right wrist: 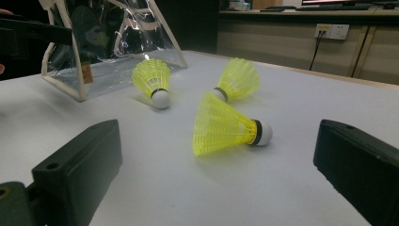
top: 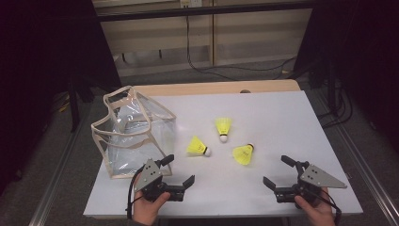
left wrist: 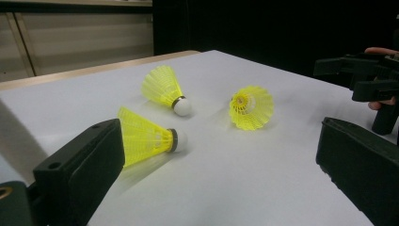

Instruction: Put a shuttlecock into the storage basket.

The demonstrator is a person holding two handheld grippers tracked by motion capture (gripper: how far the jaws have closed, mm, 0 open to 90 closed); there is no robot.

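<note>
Three yellow shuttlecocks lie on the white table top (top: 263,113). The left shuttlecock (top: 197,147) (left wrist: 146,136) (right wrist: 151,80) is nearest my left gripper (top: 181,169), which is open and holds nothing. The right shuttlecock (top: 243,154) (left wrist: 251,107) (right wrist: 226,126) lies on its side just ahead of my right gripper (top: 275,170), also open with nothing in it. Farther back is the third shuttlecock (top: 223,128) (left wrist: 164,89) (right wrist: 237,77). A clear plastic bag (top: 134,134) (right wrist: 108,42) with beige trim stands at the left, beside the left gripper.
The table's wooden far edge (top: 211,88) lies beyond the white surface. Cables run across the floor behind it. In the left gripper view the other gripper (left wrist: 367,80) shows at the right. Both hands rest near the table's front edge.
</note>
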